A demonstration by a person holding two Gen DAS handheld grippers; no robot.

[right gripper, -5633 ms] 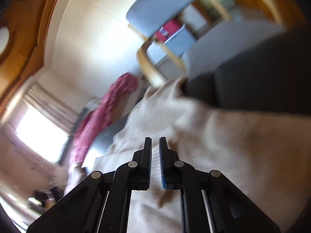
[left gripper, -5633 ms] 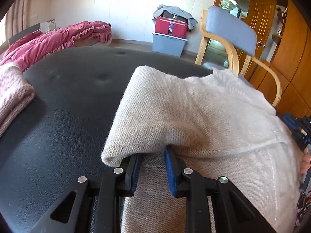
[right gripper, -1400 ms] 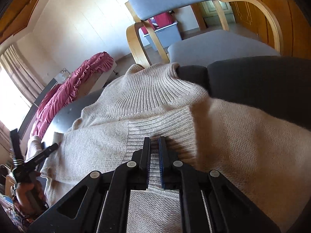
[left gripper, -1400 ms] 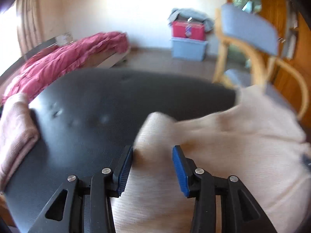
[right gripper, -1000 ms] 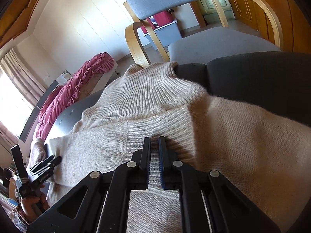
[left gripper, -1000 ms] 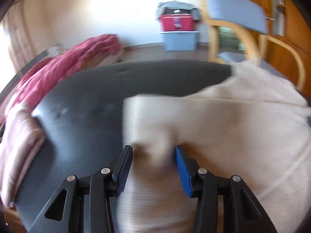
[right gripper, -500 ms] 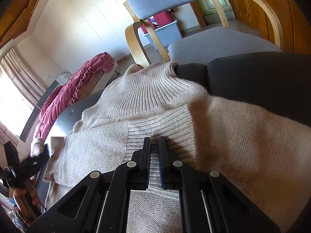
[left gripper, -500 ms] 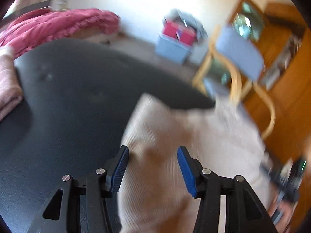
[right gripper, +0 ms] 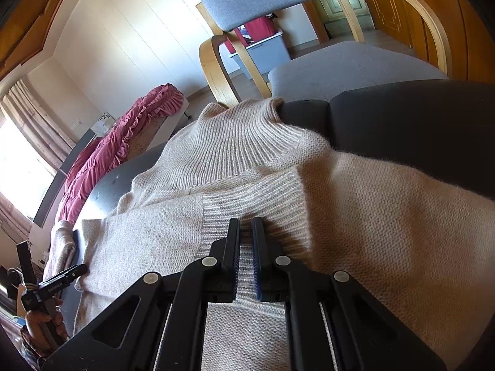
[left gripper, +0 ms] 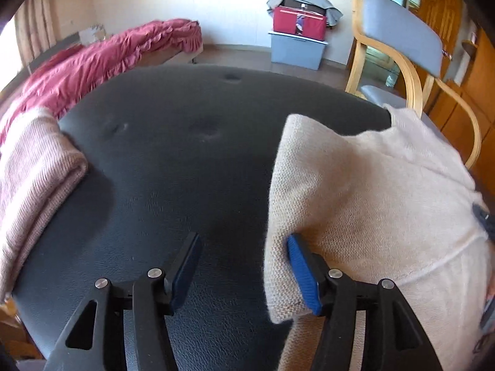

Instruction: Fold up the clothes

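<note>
Beige sweater point(left gripper: 371, 191) is lying on the right side of the black padded surface point(left gripper: 173, 167), its ribbed collar point(right gripper: 235, 145) reaching the far edge next to the grey chair point(left gripper: 399, 31). One sleeve is lying folded across the body, its ribbed cuff point(right gripper: 263, 194) sitting just under the collar.

Left gripper point(left gripper: 244, 266) is sitting with jaws spread wide, nothing between them. The right blue pad point(left gripper: 301, 273) is touching the sweater's left edge, tucked under a raised fold; the left one is hanging over bare black surface. In the right wrist view, the left gripper point(right gripper: 58, 281) is showing small at the sweater's far-left edge.

Right gripper point(right gripper: 246, 241) is sitting with jaws nearly together, only a thin gap, tips on the ribbed cuff. A strip of knit is showing in the gap; can't tell whether it is actually pinched.

Folded pink knit point(left gripper: 34, 179) is lying at the left edge of the surface, well apart from the sweater. Red ruffled bedding point(left gripper: 108, 58) and a red bag on a grey storage box point(left gripper: 297, 49) are sitting beyond the far edge.
</note>
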